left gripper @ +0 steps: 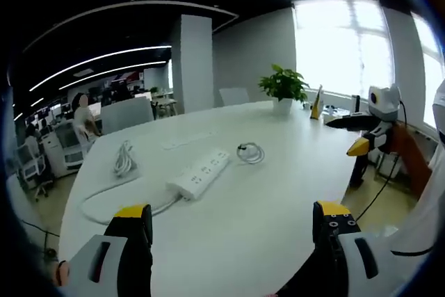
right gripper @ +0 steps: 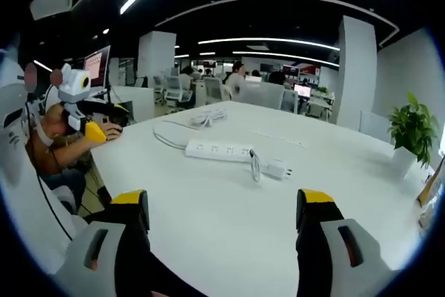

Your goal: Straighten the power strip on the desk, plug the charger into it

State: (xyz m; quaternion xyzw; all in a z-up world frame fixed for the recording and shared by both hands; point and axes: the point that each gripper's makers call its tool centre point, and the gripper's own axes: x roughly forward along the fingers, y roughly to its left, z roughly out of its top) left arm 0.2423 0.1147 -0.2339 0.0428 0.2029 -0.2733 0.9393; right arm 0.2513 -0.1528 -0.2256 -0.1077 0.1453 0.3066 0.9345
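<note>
Left gripper (left gripper: 233,224) is seen at the bottom of the left gripper view, yellow-tipped jaws spread wide, nothing between them, held above the near edge of the white table (left gripper: 278,193). Bare tabletop is noted between the jaws and the task's things. The table's curved edge runs down the right of the frame, with floor beyond it.

Mid-frame, the white power strip (left gripper: 199,174) is found lying askew, its cable (left gripper: 104,199) looping toward the lower left. Just right of it, apart from it, lies the charger (left gripper: 250,151) with its coiled lead. A bundled white cord (left gripper: 124,158) is seen left of the strip. Farther off, a potted plant (left gripper: 284,88) is set at the far edge.

In the right gripper view, the right gripper (right gripper: 222,217) is likewise held wide and empty at the bottom. The power strip (right gripper: 219,151) sits centre-frame; the charger (right gripper: 276,169) lies at its right end, contact uncertain. Open surface is noted to the right.
</note>
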